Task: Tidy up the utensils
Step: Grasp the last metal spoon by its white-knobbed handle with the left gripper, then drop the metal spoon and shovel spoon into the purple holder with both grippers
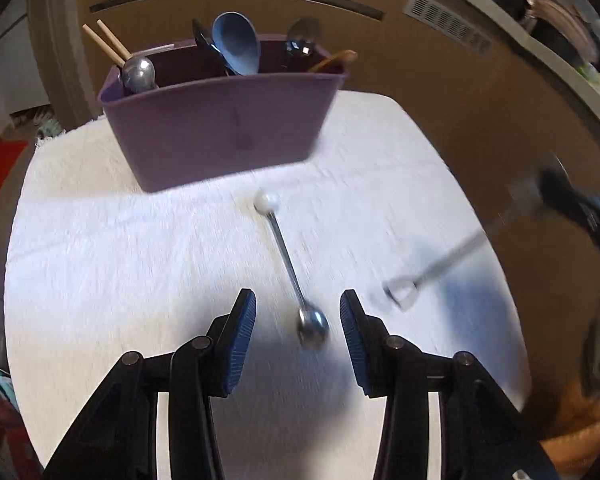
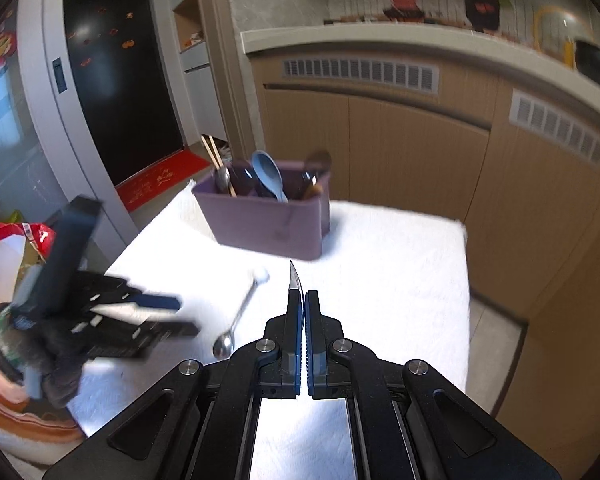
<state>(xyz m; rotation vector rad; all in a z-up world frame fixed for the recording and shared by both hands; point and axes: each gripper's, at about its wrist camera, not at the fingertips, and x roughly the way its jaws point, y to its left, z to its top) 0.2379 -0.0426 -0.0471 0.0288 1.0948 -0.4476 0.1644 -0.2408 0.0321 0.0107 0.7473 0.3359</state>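
Note:
A purple caddy [image 1: 220, 128] [image 2: 268, 224] stands at the far side of the white towel [image 1: 120, 260] [image 2: 380, 280], holding chopsticks, a blue ladle and several spoons. A metal spoon [image 1: 288, 264] [image 2: 240, 312] with a white ball end lies on the towel. Its bowl sits between the blue pads of my open left gripper [image 1: 298, 308] [image 2: 176, 316], untouched by them. My right gripper [image 2: 302, 294] [image 1: 540, 196] is shut on a thin metal utensil [image 2: 294, 278] [image 1: 440, 264], whose shovel-shaped end hangs just over the towel to the right of the spoon.
Brown cabinet fronts [image 2: 412, 152] with vents run behind and to the right of the table. A counter [image 1: 540, 40] above them carries pots. A red bag [image 2: 16, 240] sits off the table's left edge. A hand in a sleeve [image 2: 20, 360] carries the left gripper.

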